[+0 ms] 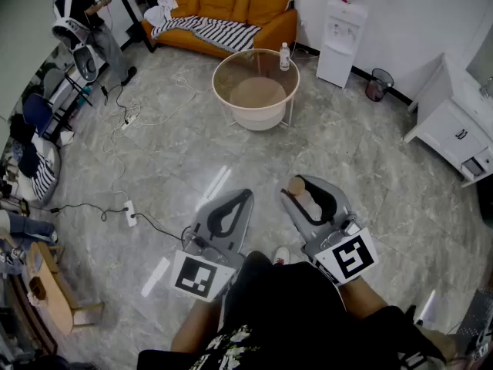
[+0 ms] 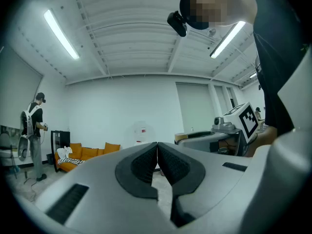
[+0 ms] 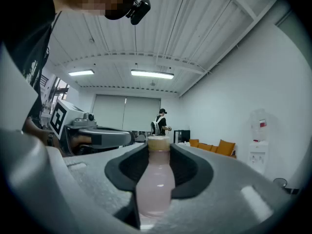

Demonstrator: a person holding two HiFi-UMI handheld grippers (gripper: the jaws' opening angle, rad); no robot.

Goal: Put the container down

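A grey marble floor [image 1: 362, 153] fills most of the head view. An orange sofa [image 1: 223, 10] stands against the far wall with a striped blanket [image 1: 208, 31] draped over its seat. A white cabinet [image 1: 451, 126] stands at the right edge, and a round glass counter [image 1: 216, 83] sits in the middle of the room in front of the sofa. A white water dispenser [image 1: 340, 41] stands by the wall to the right of the sofa, and a person [image 1: 88, 25] wearing a backpack rig stands at the far left. Near the bottom of that view the left gripper [image 1: 245, 199] and the right gripper [image 1: 302, 182] are held out side by side above the floor, well short of the counter. The left gripper is closed, its dark pads [image 2: 146, 162] meeting with nothing between them. The right gripper is clamped on a pink bottle [image 3: 155, 184] with a tan cap, the pads pressing its sides below the neck and the cap pointing away from the holder. A small dark bin [image 1: 378, 84] sits right of the dispenser, a clear bottle [image 1: 284, 55] stands on the counter's far right edge, and a white power strip [image 1: 130, 213] lies on the floor at the left.
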